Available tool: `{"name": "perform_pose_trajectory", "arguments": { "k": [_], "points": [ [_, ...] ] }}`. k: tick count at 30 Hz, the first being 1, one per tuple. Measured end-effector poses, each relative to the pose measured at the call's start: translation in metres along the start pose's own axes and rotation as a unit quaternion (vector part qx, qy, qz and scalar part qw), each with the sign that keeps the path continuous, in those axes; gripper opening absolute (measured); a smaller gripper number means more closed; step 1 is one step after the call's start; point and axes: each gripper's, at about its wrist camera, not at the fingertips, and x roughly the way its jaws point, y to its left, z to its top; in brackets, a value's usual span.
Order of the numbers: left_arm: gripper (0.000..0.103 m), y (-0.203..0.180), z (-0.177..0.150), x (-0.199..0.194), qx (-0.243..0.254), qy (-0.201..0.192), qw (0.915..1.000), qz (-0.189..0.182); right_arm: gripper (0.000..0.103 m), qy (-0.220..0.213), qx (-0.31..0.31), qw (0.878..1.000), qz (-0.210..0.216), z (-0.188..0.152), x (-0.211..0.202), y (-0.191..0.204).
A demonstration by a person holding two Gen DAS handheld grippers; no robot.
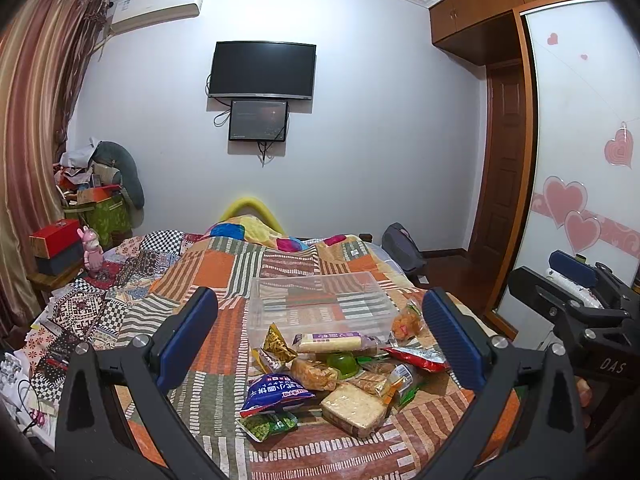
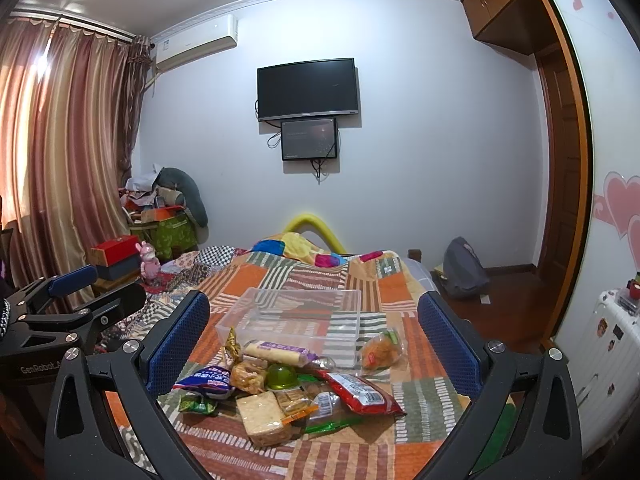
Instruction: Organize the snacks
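A pile of snacks lies on the patchwork bedspread (image 1: pixel 224 268) (image 2: pixel 416 344): a blue packet (image 1: pixel 276 394) (image 2: pixel 208 381), a red packet (image 1: pixel 420 357) (image 2: pixel 362 394), a pale cracker block (image 1: pixel 354 408) (image 2: pixel 264 416), a green jelly cup (image 1: pixel 341 362) (image 2: pixel 282 376) and a long wafer bar (image 1: pixel 332 340) (image 2: pixel 276 352). Behind the pile stands an empty clear plastic box (image 1: pixel 320 304) (image 2: pixel 292 316). My left gripper (image 1: pixel 320 340) is open and empty above the pile. My right gripper (image 2: pixel 316 340) is open and empty, held beside the left one. The right gripper also shows in the left wrist view (image 1: pixel 576 284).
An orange snack bag (image 1: pixel 406 322) (image 2: pixel 380 350) lies right of the box. A nightstand with a red box (image 1: pixel 54 238) (image 2: pixel 116 250) and a pink toy (image 1: pixel 92 250) stands left of the bed. A grey backpack (image 2: pixel 464 268) sits on the floor at the right, and a white suitcase (image 2: pixel 604 360).
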Motion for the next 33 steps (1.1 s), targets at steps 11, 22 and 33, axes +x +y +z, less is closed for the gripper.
{"name": "perform_pose_trajectory", "arguments": {
  "k": [11,22,33],
  "points": [
    [0.103,0.002,0.0006,-0.0003,-0.003,-0.001,1.0,0.003,0.103,0.0,0.001,1.0,0.001,-0.0005,-0.0001,-0.0009],
    [0.103,0.0026,0.0013,0.0002,-0.003,-0.001,1.0,0.004,0.103,0.0,0.004,1.0,0.002,0.0001,-0.0011,-0.0003],
    [0.103,0.0041,0.0018,0.0001,-0.002,-0.002,1.0,0.006,0.103,0.002,0.006,1.0,0.004,-0.0019,-0.0002,0.0006]
  ]
}}
